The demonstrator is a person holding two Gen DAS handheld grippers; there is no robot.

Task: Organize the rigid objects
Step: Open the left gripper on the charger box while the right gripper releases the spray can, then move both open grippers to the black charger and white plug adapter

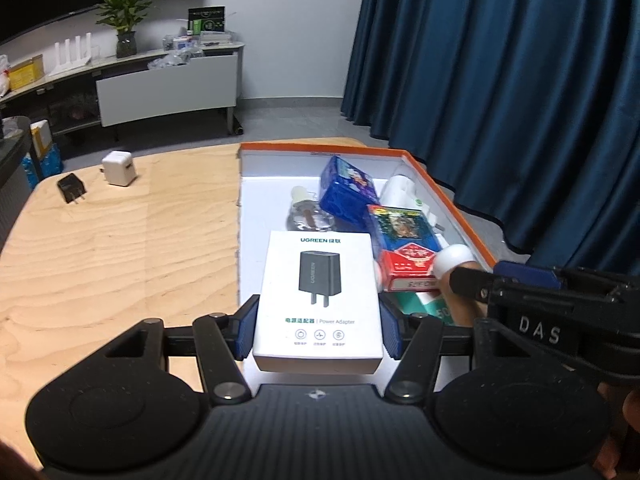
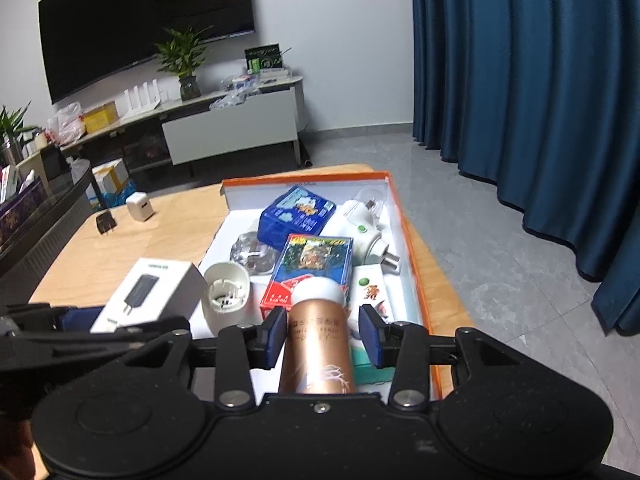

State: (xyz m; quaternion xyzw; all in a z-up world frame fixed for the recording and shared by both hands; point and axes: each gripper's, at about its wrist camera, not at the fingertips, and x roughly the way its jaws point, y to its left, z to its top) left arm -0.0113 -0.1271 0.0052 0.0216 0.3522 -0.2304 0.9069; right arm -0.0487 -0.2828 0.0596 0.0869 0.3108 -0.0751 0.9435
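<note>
My left gripper (image 1: 316, 330) is shut on a white UGREEN power adapter box (image 1: 320, 298) and holds it over the near left part of the orange-rimmed box (image 1: 452, 200). The adapter box also shows in the right wrist view (image 2: 154, 294). My right gripper (image 2: 322, 336) has its jaws around a gold bottle with a white cap (image 2: 316, 344), with a gap on the right side, so it looks open. The orange-rimmed box (image 2: 414, 256) holds a blue packet (image 2: 296, 214), a red card pack (image 2: 312, 272), a white plug-in device (image 2: 362, 236) and a glass bottle (image 2: 252, 258).
A white charger cube (image 1: 119, 169) and a black plug (image 1: 72, 188) lie on the wooden table (image 1: 120, 260) at the far left. A white oval cup (image 2: 226, 292) lies in the box. Blue curtains hang at the right. A TV cabinet stands behind.
</note>
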